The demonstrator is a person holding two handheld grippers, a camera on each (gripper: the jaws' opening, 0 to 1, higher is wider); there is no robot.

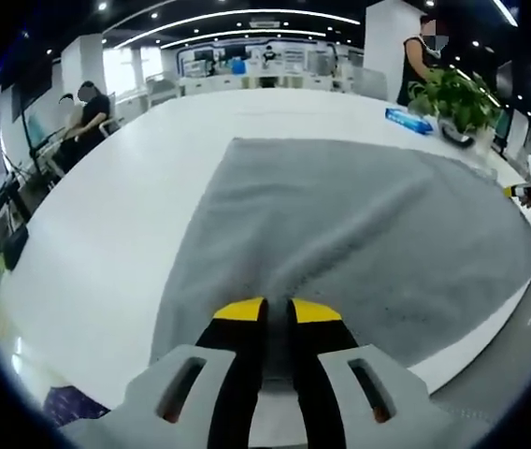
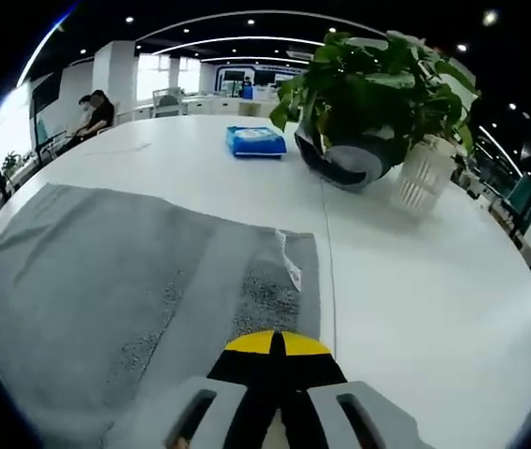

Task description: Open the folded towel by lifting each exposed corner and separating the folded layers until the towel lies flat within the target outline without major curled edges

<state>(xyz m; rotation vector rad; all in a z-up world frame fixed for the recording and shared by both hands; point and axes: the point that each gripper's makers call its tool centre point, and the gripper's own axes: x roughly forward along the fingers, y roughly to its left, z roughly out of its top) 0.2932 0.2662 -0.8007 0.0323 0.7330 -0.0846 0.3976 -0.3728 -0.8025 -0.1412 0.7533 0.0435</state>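
**Grey towel spread on the white table, a gripper at each of two edges**

The towel (image 1: 340,243) lies spread over the table (image 1: 97,243), mostly flat. In the left gripper view the left gripper (image 1: 279,313) sits at the towel's near edge, its yellow-tipped jaws drawn close with a narrow gap; whether cloth is pinched between them cannot be told. In the right gripper view the right gripper (image 2: 276,344) rests on the towel (image 2: 107,271) near its corner, jaws together; a grip on the cloth cannot be confirmed. Just beyond that gripper a white label (image 2: 289,264) lies on the towel by its edge. Past the towel stand a potted plant (image 2: 368,94) and a blue packet (image 2: 255,141), well apart from the cloth.
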